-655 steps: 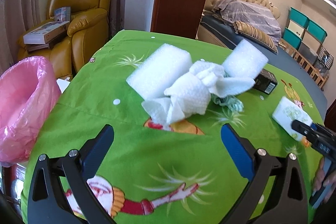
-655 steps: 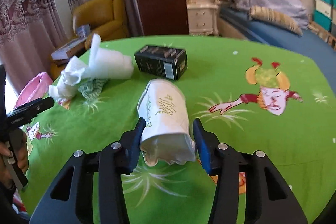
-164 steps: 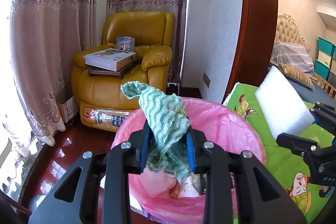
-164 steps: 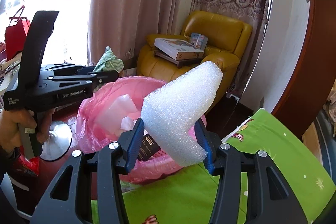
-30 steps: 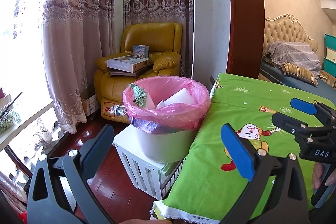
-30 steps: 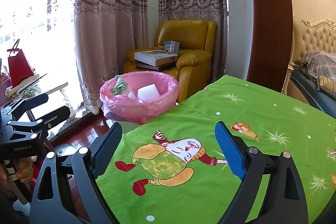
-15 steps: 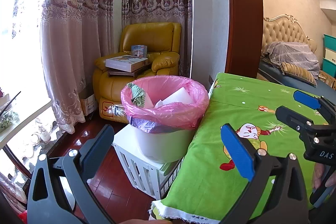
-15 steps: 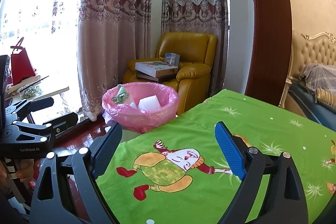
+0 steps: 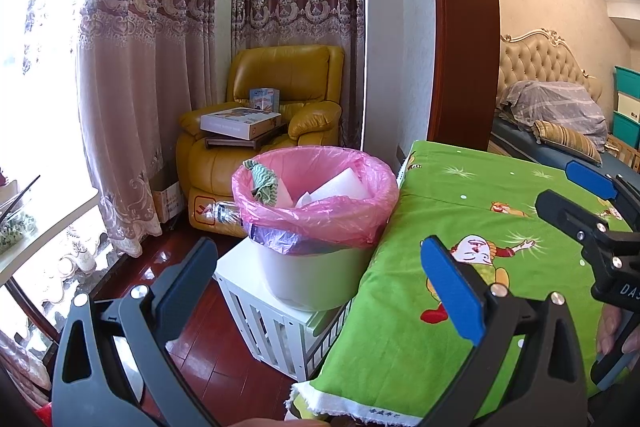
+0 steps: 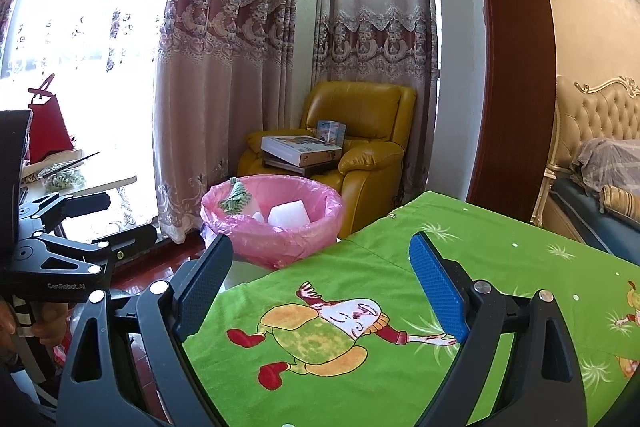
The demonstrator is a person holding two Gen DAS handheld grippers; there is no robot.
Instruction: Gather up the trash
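Note:
A white bin with a pink bag [image 9: 316, 211] stands on a white crate beside the table; it also shows in the right wrist view [image 10: 276, 231]. Inside lie a green zigzag cloth [image 9: 262, 183], white foam blocks [image 9: 340, 189] and paper; the right wrist view shows the cloth [image 10: 236, 197] and foam [image 10: 288, 213]. My left gripper [image 9: 318, 269] is open and empty, held back from the bin. My right gripper [image 10: 320, 277] is open and empty above the green cartoon tablecloth [image 10: 400, 327]. The right gripper appears in the left wrist view [image 9: 592, 211].
A yellow armchair [image 9: 280, 107] with boxes stacked on it stands behind the bin, in front of lace curtains [image 9: 160, 67]. A white crate [image 9: 276, 319] carries the bin. A brown door frame [image 9: 464, 27] and a bed [image 9: 560, 115] lie to the right. The floor is red wood.
Both grippers have drawn back a little from the bin and risen slightly. Both stay open and empty. The trash in the bin has not moved.

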